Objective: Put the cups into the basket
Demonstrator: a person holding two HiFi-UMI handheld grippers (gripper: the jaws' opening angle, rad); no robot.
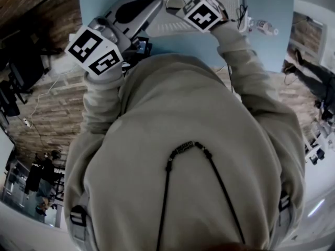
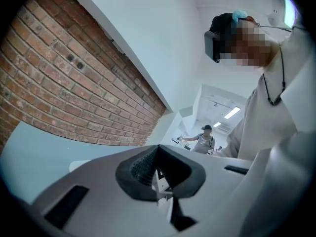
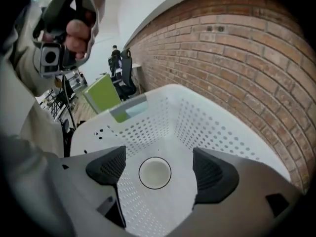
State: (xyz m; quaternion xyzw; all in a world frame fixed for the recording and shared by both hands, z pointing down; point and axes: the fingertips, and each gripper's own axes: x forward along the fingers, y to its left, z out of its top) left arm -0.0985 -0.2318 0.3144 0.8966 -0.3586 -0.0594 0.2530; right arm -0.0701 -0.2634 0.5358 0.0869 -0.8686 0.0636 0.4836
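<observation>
Right tongs point(image 3: 159, 153) are released: pads spread wide, nothing gripped. The right gripper view looks straight down into the white perforated basket point(image 3: 197, 117). One pale cup point(image 3: 155, 173) stands upright on the basket floor, mouth up. It sits lower centre of the frame, between the two pads as seen, and touches neither. The cup looks empty and stands clear of the basket walls. No other cup shows in any view. Left tongs point(image 2: 159, 169) are clenched: dark pads pressed together with nothing between them. They tilt up toward a brick wall point(image 2: 59, 83) and white ceiling, not at the basket. The right gripper view also catches the left gripper at upper left of the frame, a hand point(image 3: 76, 33) wrapped round its handle. A green panel point(image 3: 103, 95) stands beyond the basket's far rim. In the head view a beige hoodie point(image 1: 183, 156) fills most of the frame. Both marker cubes ride along the top edge, left one at upper left, right one at top centre, over a blue table point(image 1: 261, 4). The basket is only partly visible there, behind the grippers. Wood-look floor point(image 1: 47, 114) lies at left of the frame.
</observation>
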